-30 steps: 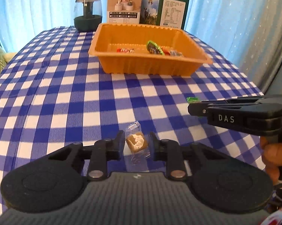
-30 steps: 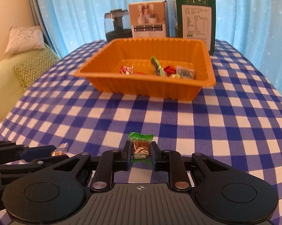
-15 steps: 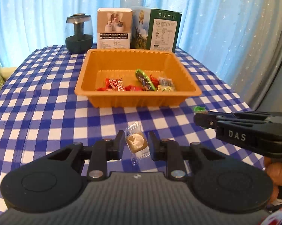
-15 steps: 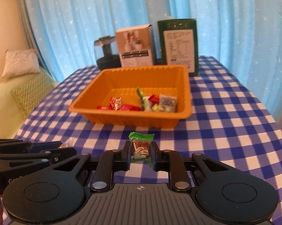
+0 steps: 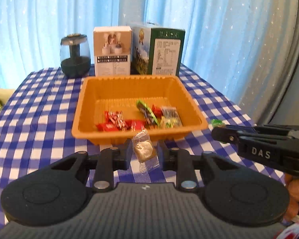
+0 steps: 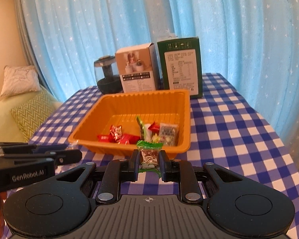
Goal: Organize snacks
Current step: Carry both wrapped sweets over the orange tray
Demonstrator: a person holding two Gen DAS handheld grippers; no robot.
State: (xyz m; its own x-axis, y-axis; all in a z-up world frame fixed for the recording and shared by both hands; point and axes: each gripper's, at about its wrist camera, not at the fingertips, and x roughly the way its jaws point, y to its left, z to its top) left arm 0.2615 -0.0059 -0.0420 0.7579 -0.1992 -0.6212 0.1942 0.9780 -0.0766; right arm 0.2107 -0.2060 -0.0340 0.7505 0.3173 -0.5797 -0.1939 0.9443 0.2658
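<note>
An orange tray holds several wrapped snacks on the blue checked table. My left gripper is shut on a clear-wrapped beige candy, held above the table just before the tray's near rim. My right gripper is shut on a green-wrapped candy, also raised in front of the tray's near rim. The right gripper shows side-on in the left wrist view, with the green candy at its tip. The left gripper shows at the left of the right wrist view.
Behind the tray stand a dark glass jar, a white box and a green box. Blue curtains hang behind the table. A sofa with cushions lies to the left, past the table edge.
Both grippers have risen from the tabletop with their candies and moved forward toward the tray, which now sits closer and lower in both views.
</note>
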